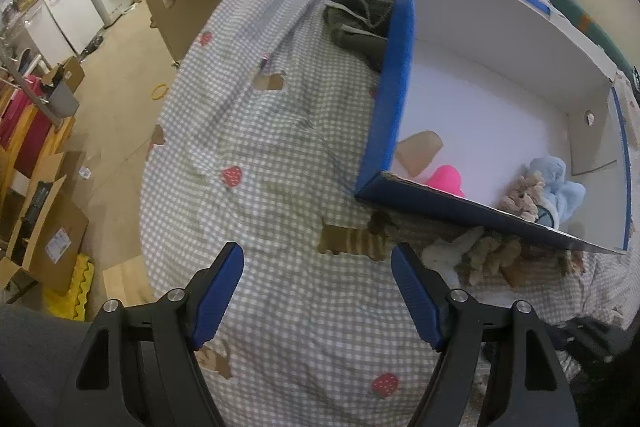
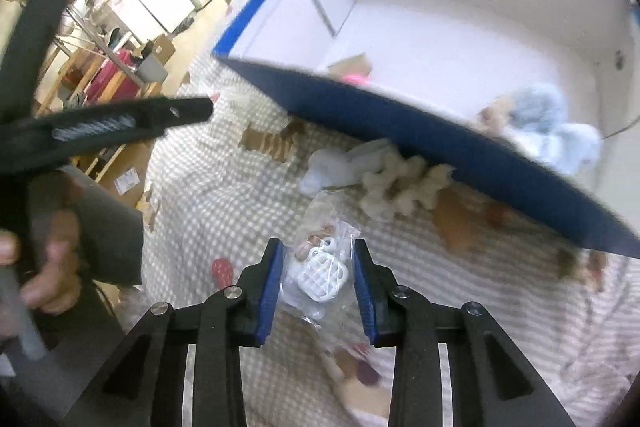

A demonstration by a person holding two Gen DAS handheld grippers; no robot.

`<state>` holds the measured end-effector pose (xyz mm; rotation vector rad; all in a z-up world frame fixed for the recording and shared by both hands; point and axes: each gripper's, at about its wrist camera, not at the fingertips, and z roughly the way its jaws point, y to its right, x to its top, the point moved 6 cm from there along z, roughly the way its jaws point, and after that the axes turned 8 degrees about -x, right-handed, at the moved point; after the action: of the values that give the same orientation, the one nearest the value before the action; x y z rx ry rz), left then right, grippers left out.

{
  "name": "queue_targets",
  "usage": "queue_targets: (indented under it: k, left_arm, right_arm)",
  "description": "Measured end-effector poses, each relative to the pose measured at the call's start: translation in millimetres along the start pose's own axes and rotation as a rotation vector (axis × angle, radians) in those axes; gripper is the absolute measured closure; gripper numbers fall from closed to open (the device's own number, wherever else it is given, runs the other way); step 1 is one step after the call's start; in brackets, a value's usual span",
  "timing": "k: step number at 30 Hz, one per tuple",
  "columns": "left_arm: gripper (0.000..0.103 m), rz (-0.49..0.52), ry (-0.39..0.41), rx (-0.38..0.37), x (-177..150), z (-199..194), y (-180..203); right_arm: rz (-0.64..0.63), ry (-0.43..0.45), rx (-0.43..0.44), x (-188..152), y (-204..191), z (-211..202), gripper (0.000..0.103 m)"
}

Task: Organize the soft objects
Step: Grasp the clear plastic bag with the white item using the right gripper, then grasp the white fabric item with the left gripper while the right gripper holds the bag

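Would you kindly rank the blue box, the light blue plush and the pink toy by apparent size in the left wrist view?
1. blue box, by far largest.
2. light blue plush.
3. pink toy, though the box wall partly hides it, so ranks 2 and 3 are unsure.

Checked bed (image 1: 280,147) w/ blue box (image 1: 390,99), plush toys (image 2: 400,183), bagged toy (image 2: 320,267).

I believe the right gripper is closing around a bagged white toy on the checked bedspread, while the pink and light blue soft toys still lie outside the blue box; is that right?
Not quite: the pink toy and light blue toy already lie inside the blue box, as the left wrist view shows. The right gripper does straddle the bagged white toy on the bedspread.
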<state>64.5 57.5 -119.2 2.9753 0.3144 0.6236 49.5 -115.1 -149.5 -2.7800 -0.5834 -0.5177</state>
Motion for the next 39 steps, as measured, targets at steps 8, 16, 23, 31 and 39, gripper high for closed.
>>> queue_targets:
  k: [8, 16, 23, 31, 39]
  left_arm:
    - [0.029, 0.074, -0.050, -0.031, -9.9, 16.2, 24.2]
    - [0.029, 0.179, -0.108, 0.000, -17.2, 39.8, 41.1]
    - [0.029, 0.213, -0.134, -0.011, -5.3, 52.0, 60.8]
    - [0.029, 0.226, -0.166, -0.045, 2.7, 86.1, 77.4]
    - [0.056, 0.242, -0.219, -0.138, -6.4, 114.7, 88.6]
  right_arm:
    - [0.247, 0.000, -0.009, -2.4, 68.0, -10.3, 0.067]
    - [0.299, 0.019, 0.018, 10.5, 82.7, -9.8, 0.067]
    - [0.304, 0.012, 0.017, 13.2, 85.2, -0.9, 0.067]
    - [0.312, 0.011, 0.025, 11.9, 84.8, -3.7, 0.067]
    - [0.315, -0.003, 0.019, 12.8, 84.7, 0.2, 0.067]
